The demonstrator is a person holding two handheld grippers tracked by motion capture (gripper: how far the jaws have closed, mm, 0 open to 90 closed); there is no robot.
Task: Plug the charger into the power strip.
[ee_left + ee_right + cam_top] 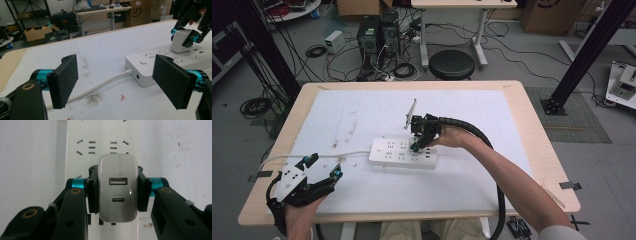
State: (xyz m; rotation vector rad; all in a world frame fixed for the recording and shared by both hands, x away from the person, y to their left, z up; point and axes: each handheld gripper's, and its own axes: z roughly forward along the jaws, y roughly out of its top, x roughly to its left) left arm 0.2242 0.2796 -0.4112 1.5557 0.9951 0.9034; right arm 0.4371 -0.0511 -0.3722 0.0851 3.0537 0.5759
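Note:
A white power strip (pixel 402 152) lies across the middle of the table, and its white cable (pixel 312 157) runs off to the left. My right gripper (pixel 419 145) points down over the strip, shut on a white USB charger block (pixel 117 188) that has two ports on its upper face. In the left gripper view the charger (pixel 180 41) sits against the strip's top face (pixel 150 65), slightly tilted. My left gripper (pixel 324 167) rests at the table's front left, open, with its black pads (pixel 63 80) wide apart. Only the cable (pixel 100 86) lies between them, farther off.
A white mat (pixel 362 115) with dirty smudges covers most of the wooden table (pixel 532 130). A black stool (pixel 452 64) stands beyond the far edge, with computers and tangled cables on the floor behind it.

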